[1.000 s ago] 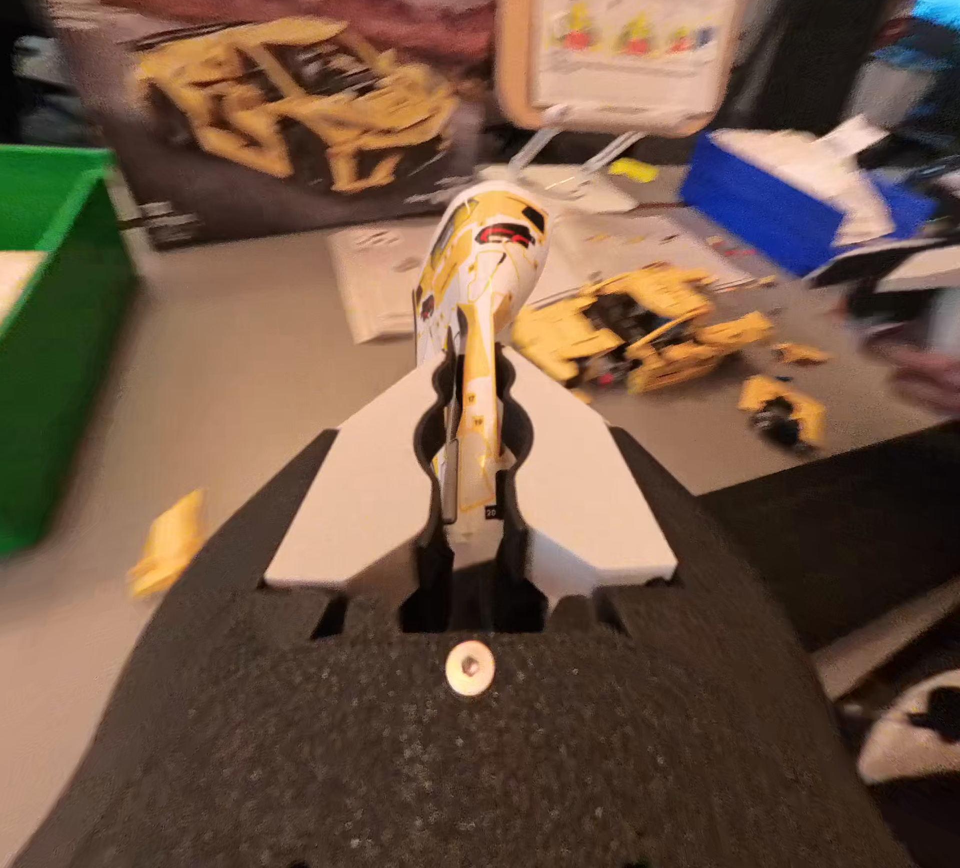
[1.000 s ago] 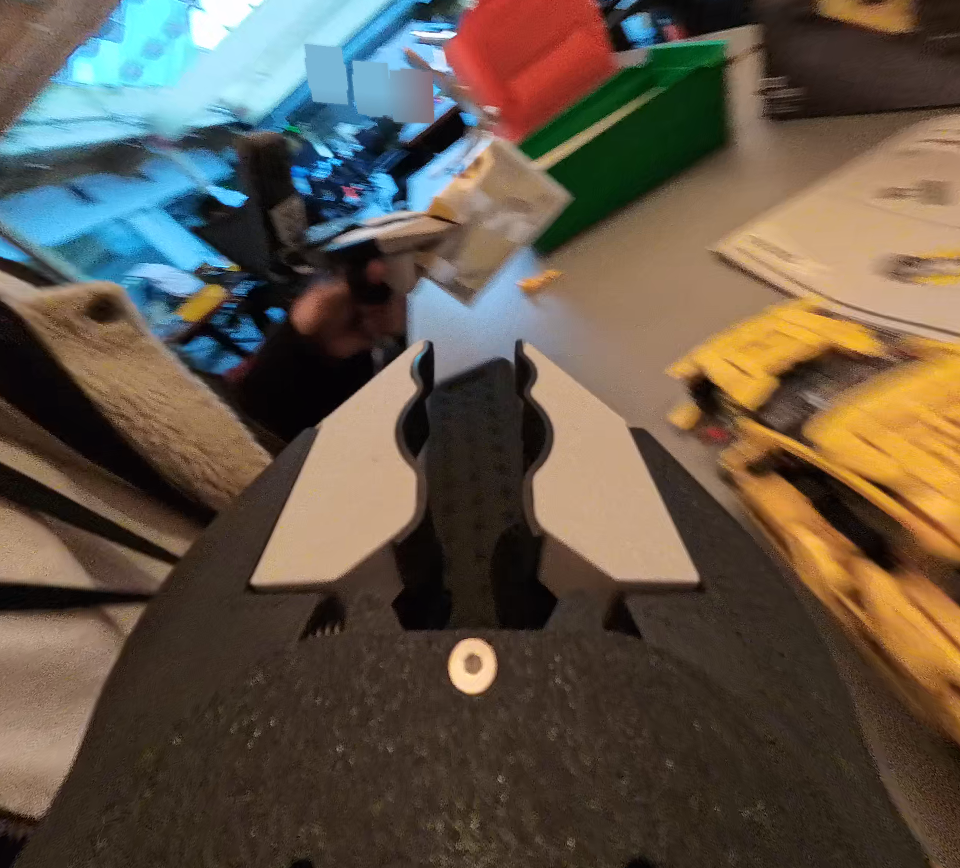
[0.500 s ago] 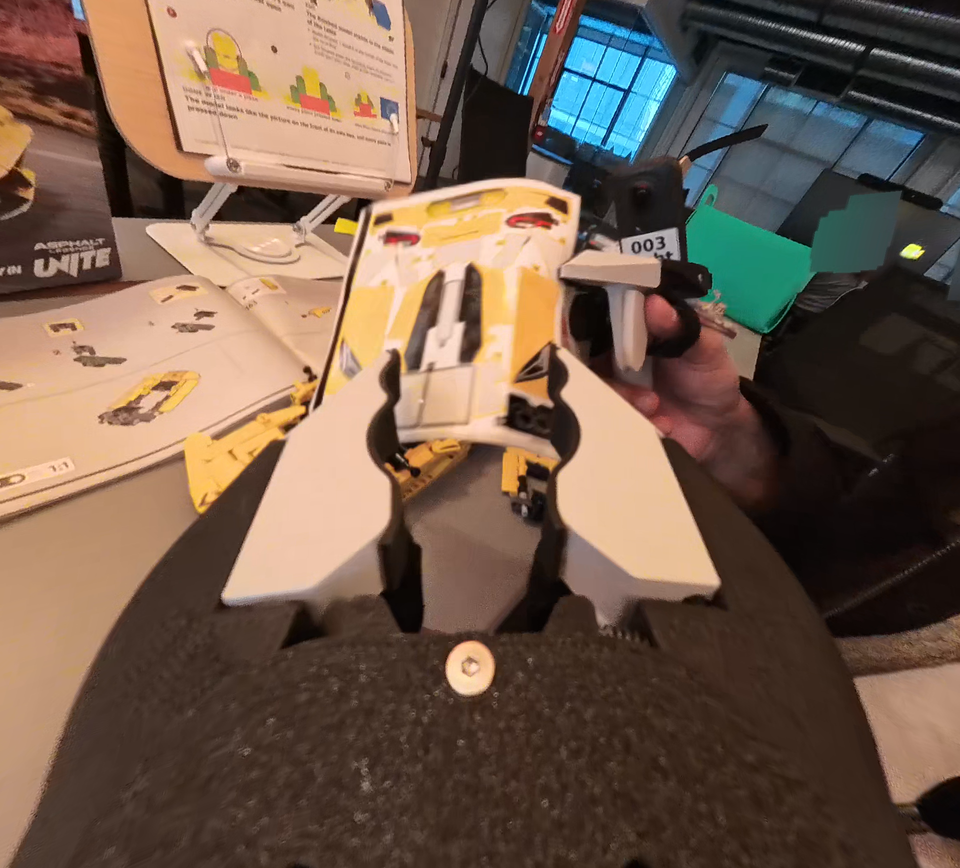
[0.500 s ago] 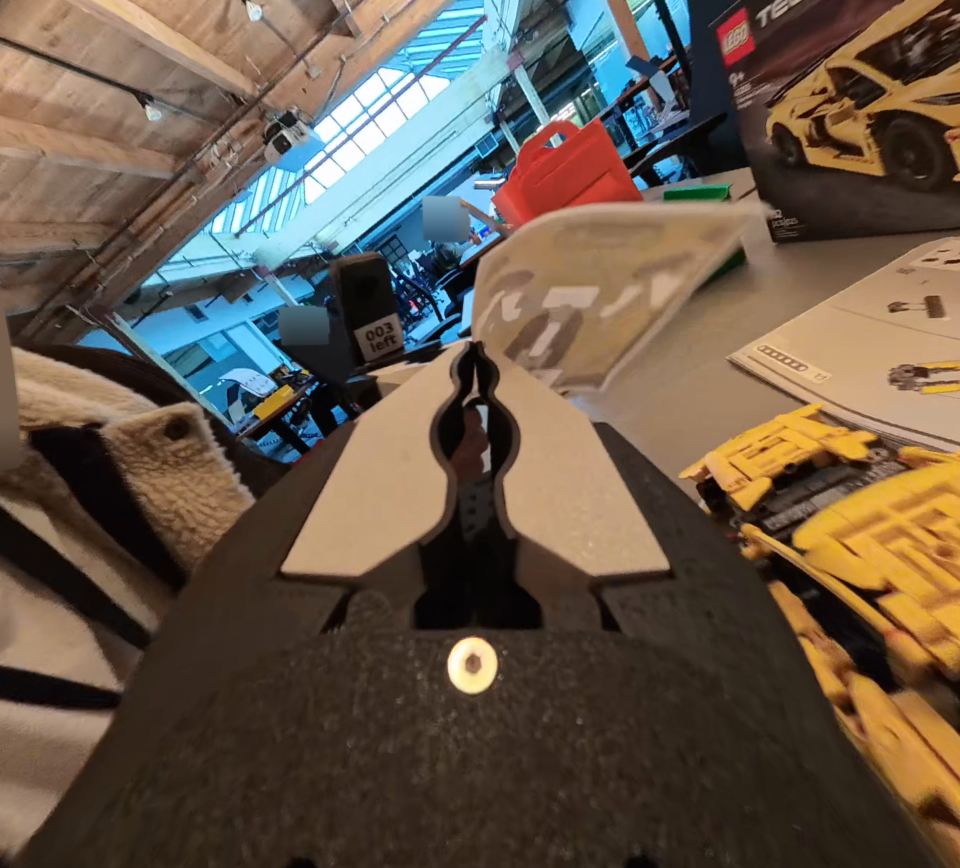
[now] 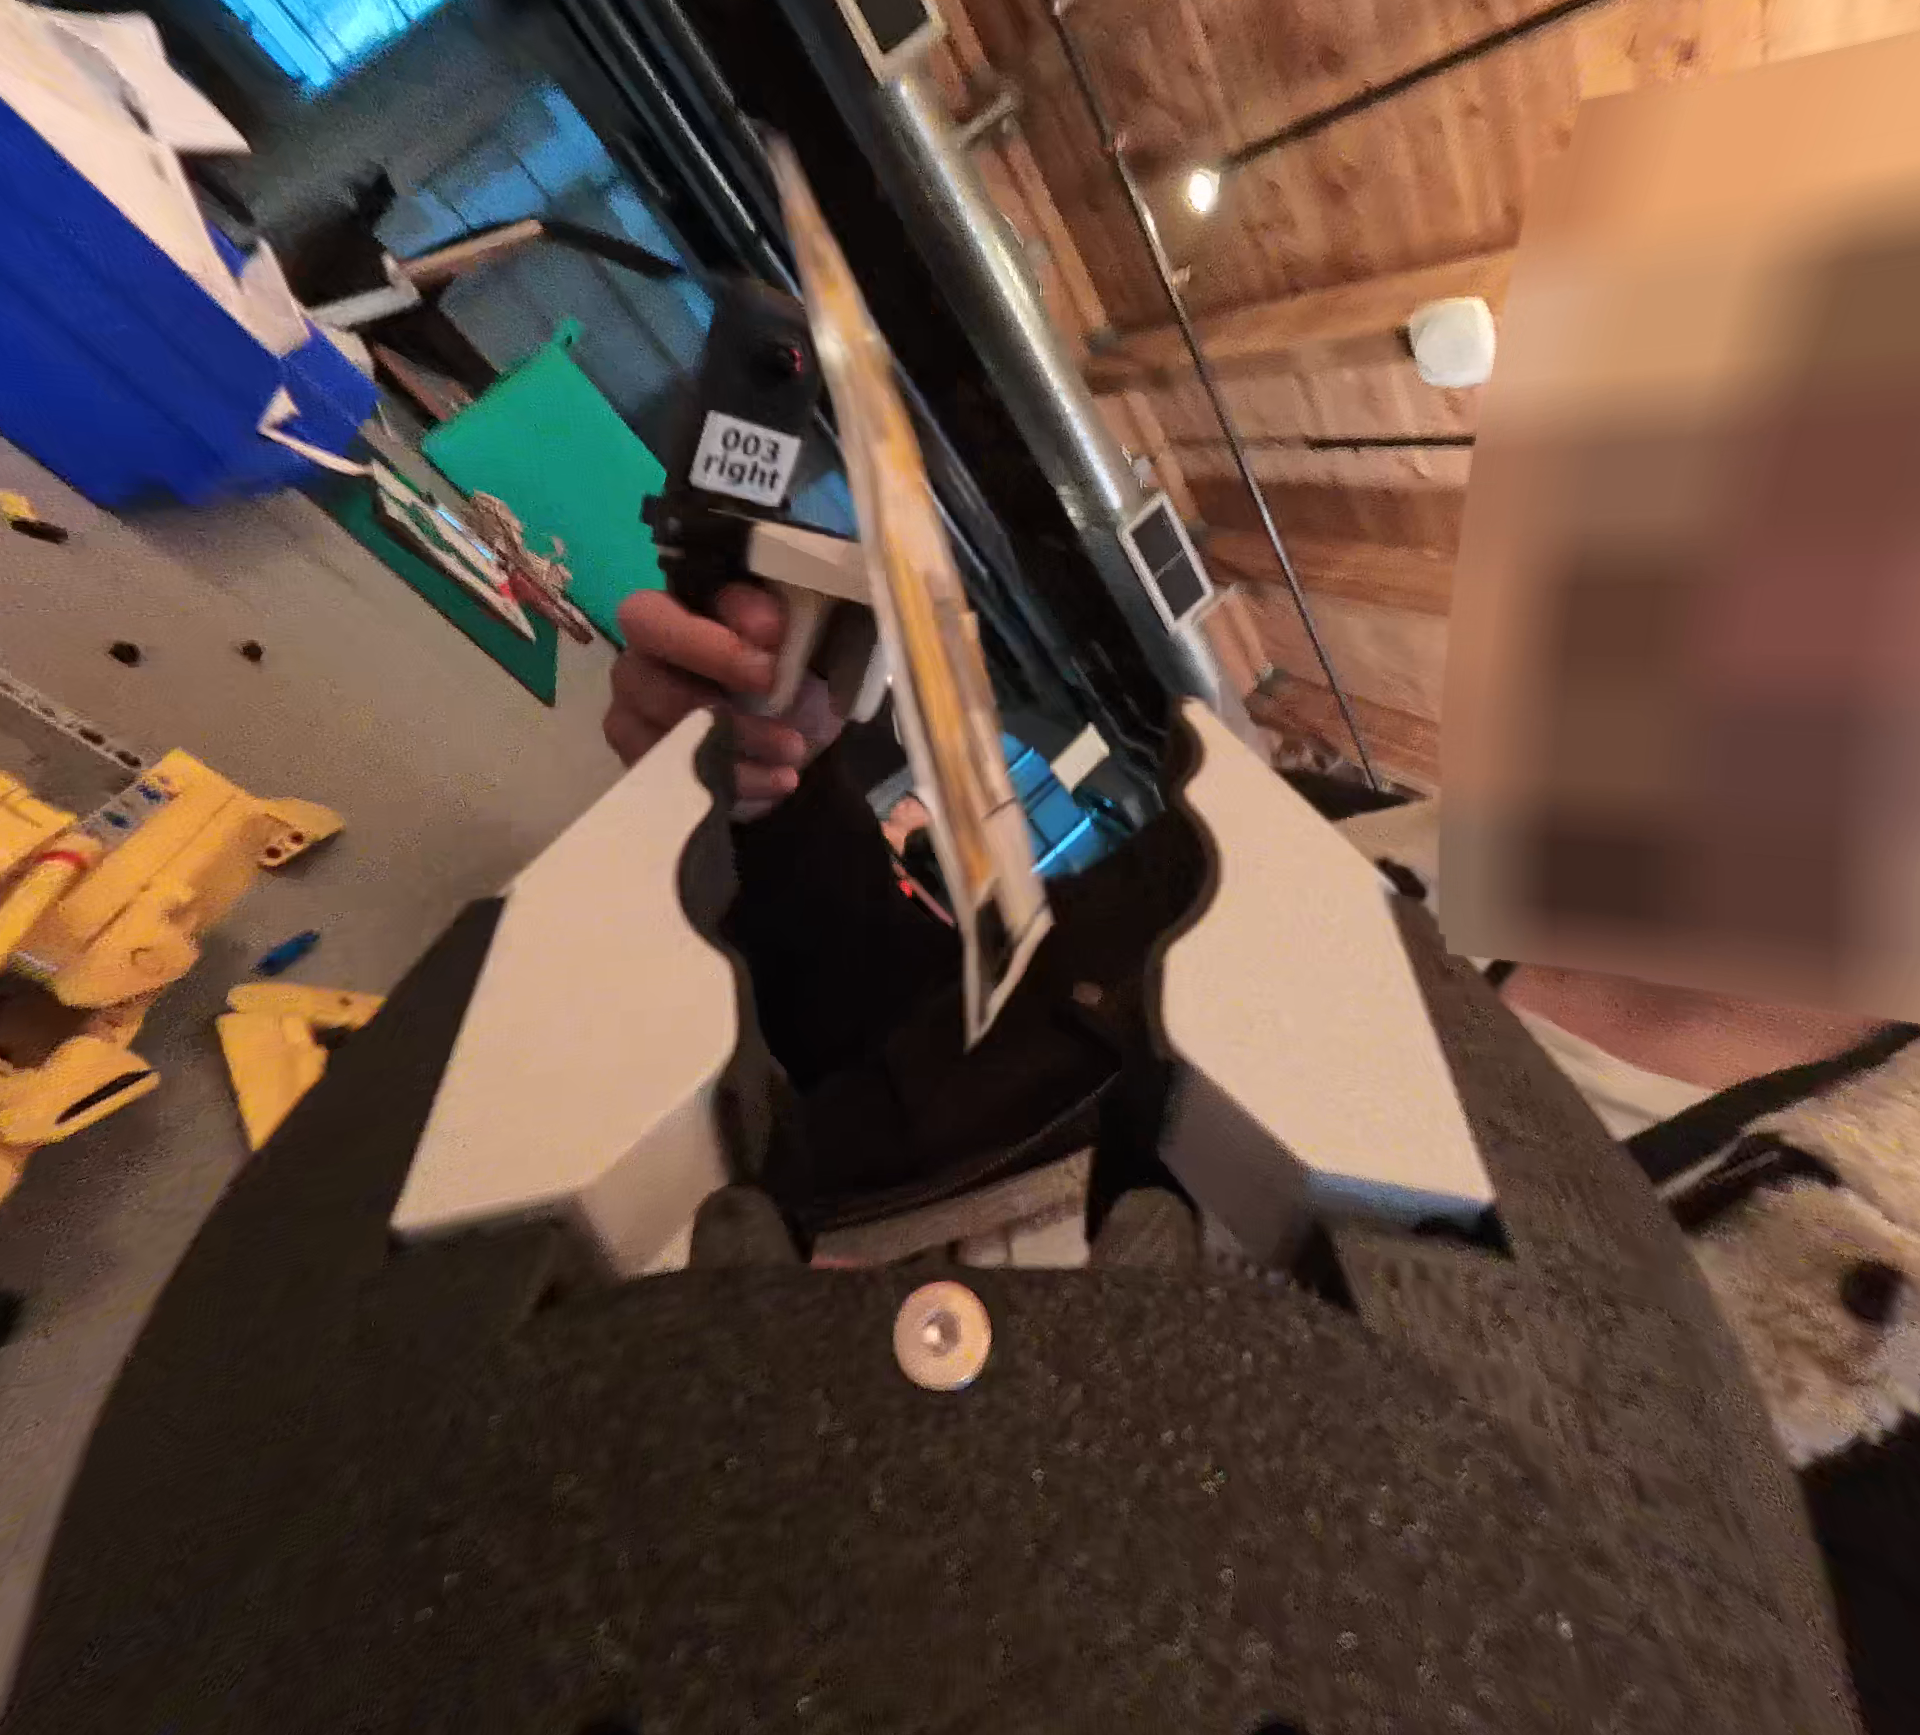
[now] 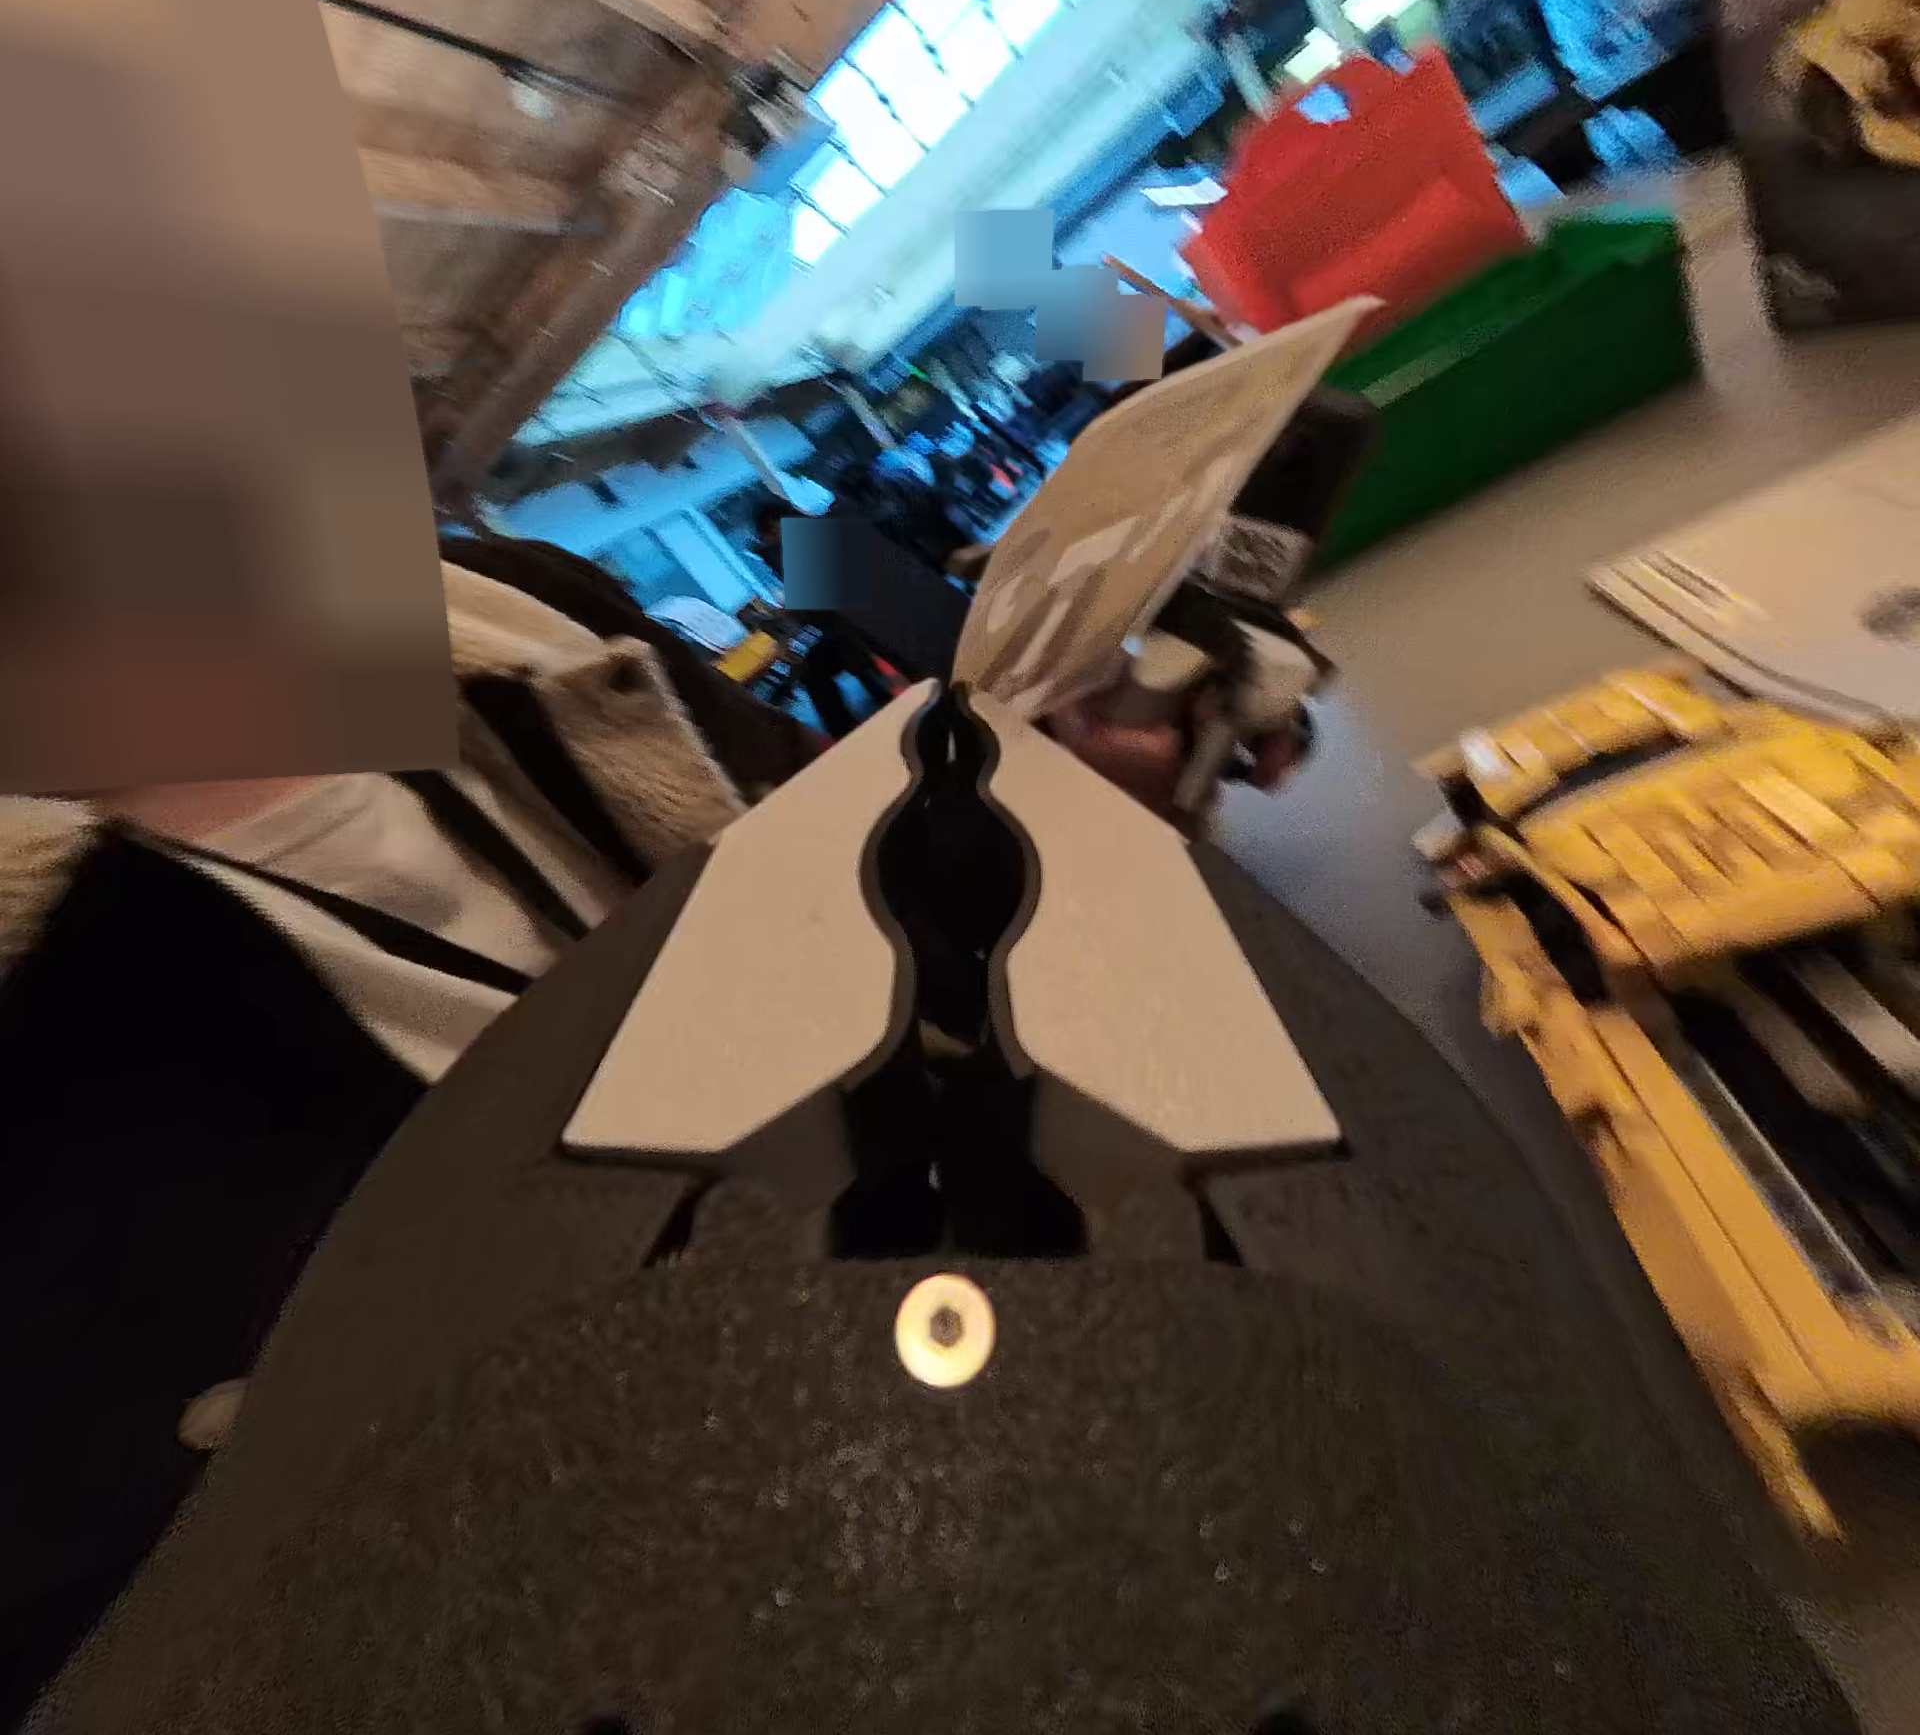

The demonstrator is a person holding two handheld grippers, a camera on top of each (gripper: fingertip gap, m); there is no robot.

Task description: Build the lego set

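White printed label (image 5: 744, 460) on far claw's black body; wording withheld.

It looked like a loft workshop: a plank ceiling (image 5: 1455, 75), metal ducts (image 5: 997, 272) and large windows (image 6: 904, 85) rose above a grey bench (image 5: 343, 750) scattered with yellow parts (image 5: 114, 916).

Left claw (image 5: 945, 844) gapes wide — right claw (image 6: 951, 698) pinched tight, both raised.

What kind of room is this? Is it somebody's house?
Probably not a house: it looks like a big workshop or shared studio. There is a wooden plank ceiling with a metal pipe, large factory-style windows, and storage crates like the green bin.
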